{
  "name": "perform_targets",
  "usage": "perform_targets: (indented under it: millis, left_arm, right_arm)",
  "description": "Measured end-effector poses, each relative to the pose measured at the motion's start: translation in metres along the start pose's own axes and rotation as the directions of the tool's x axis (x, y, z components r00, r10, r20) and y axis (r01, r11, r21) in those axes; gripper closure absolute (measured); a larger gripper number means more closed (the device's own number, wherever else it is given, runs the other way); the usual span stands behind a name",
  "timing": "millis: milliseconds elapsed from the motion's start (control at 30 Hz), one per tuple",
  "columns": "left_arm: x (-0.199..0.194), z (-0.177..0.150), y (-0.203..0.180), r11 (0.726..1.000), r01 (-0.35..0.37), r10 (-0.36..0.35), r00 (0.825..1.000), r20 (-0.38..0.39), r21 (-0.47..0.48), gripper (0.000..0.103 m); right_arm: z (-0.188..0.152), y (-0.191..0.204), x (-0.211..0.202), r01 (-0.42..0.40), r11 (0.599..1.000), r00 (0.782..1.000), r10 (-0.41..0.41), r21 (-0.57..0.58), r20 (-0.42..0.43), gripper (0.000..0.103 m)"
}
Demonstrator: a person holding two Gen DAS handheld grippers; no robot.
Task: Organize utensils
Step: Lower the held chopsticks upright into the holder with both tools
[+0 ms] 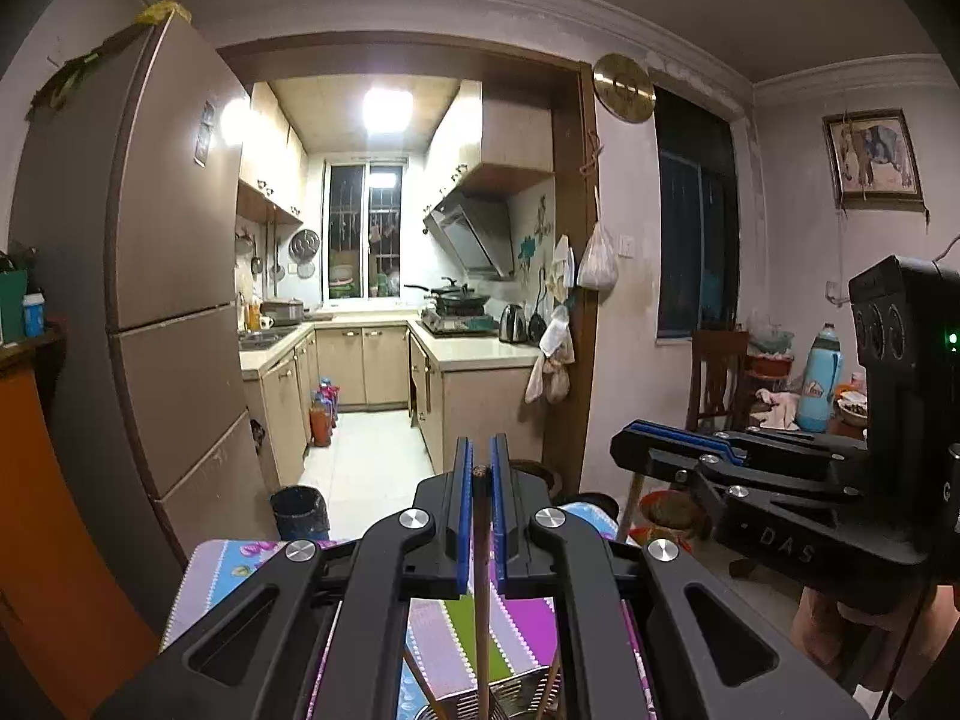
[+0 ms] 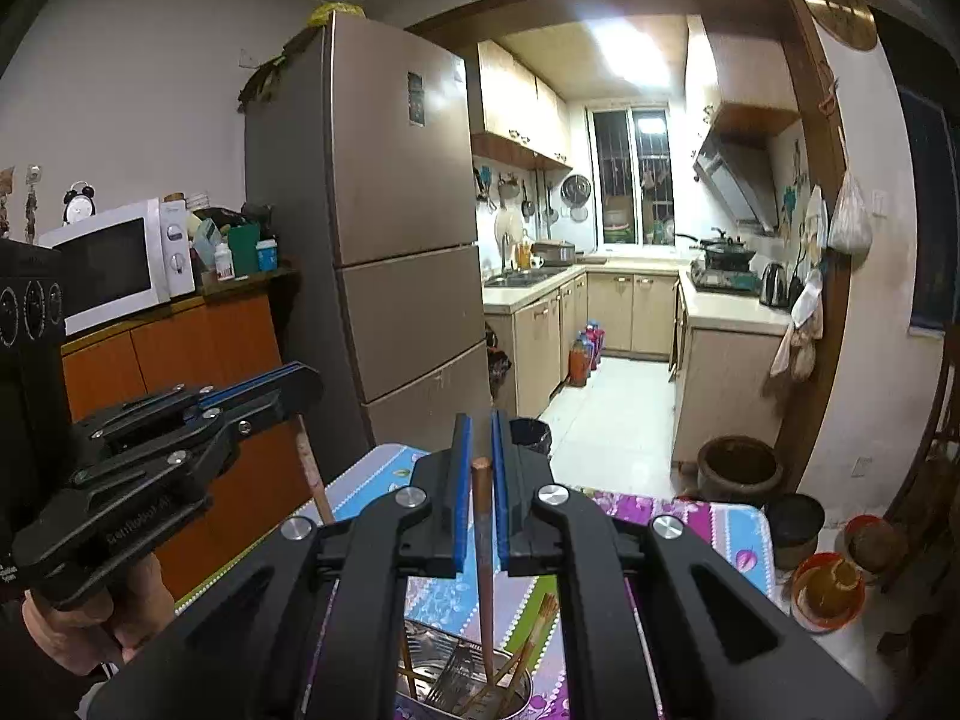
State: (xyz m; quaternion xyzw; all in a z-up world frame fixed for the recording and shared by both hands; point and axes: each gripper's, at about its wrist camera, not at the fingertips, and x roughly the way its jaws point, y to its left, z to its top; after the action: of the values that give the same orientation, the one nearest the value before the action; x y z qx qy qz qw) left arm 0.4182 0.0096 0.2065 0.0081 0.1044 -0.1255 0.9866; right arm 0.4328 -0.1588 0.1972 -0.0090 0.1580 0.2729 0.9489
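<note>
In the left wrist view my left gripper (image 1: 480,444) is shut on a thin brown chopstick (image 1: 481,540) that stands upright between the blue pads. Its lower end reaches down toward a metal utensil holder (image 1: 516,697) on the colourful tablecloth (image 1: 240,564). My right gripper (image 2: 480,420) is shut on a second brown chopstick (image 2: 483,540), held upright over the metal holder (image 2: 415,675). Several chopsticks (image 2: 534,630) lean inside that holder. Each gripper also shows in the other's view, side by side: right gripper (image 1: 624,441), left gripper (image 2: 306,381).
A tall fridge (image 2: 396,210) stands left of the kitchen doorway. A microwave (image 2: 114,264) sits on an orange cabinet (image 2: 198,360). A black bin (image 1: 300,510), a clay jar (image 2: 741,468) and an orange bowl (image 2: 828,591) stand on the floor. A blue thermos (image 1: 819,378) is at far right.
</note>
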Motion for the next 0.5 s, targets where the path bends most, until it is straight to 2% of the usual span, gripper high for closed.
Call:
perform_targets:
  millis: [500]
  left_arm:
    - [0.062,-0.034,0.019,0.998,-0.053,0.051,0.990,-0.130,-0.015,0.096]
  right_arm:
    - [-0.031,-0.012,0.045,-0.006,1.000,0.995,0.008,0.022,-0.098,0.098]
